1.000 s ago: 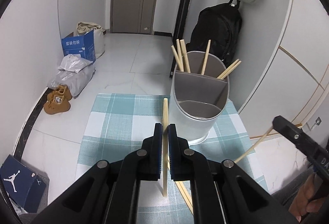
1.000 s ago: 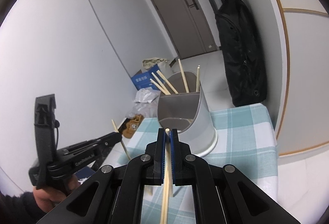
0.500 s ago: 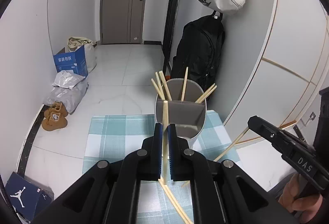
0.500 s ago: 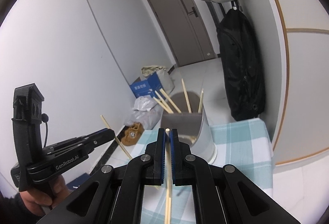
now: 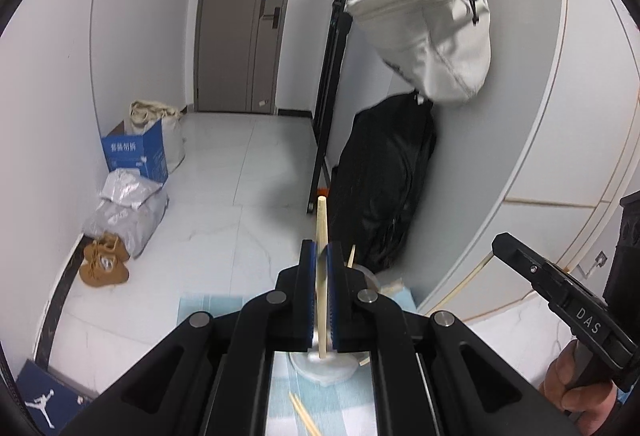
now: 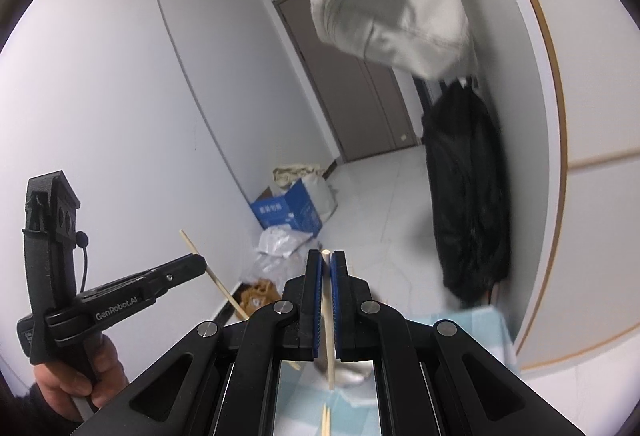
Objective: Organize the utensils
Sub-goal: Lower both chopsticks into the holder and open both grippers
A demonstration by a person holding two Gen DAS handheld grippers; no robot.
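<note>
Left wrist view: the left gripper [image 5: 322, 256] fills the lower centre of the frame, its blue-padded jaws closed on a chopstick [image 5: 322, 232] held nearly upright; the stick's top end rises above the jaws and its lower end hangs between the arms, above the holder [image 5: 324, 370]. The holder, a pale cup, is mostly hidden behind the gripper at lower centre; only its base and the tips of a few sticks at its rim show. It stands on the desk [image 5: 212, 310], which is covered with a light blue checked cloth. Two loose chopsticks [image 5: 304, 414] lie side by side on the cloth at the bottom centre, just below the holder. At the right edge, the right gripper [image 5: 504, 242] appears in side view, gripped by a hand [image 5: 576, 382]; a second chopstick [image 5: 460, 286] slants down and left from its tip. Right wrist view: the right gripper [image 6: 326, 258] sits at lower centre, jaws closed on that chopstick [image 6: 328, 316], near vertical, top end just above the jaws. The holder [image 6: 352, 372] is a blurred pale shape below the jaws. The loose chopsticks [image 6: 326, 420] show at the bottom centre. At the left, the left gripper [image 6: 200, 262] clamps its chopstick [image 6: 216, 278], which slants across the tip, and the left hand [image 6: 80, 376] grips the handle at lower left.
</note>
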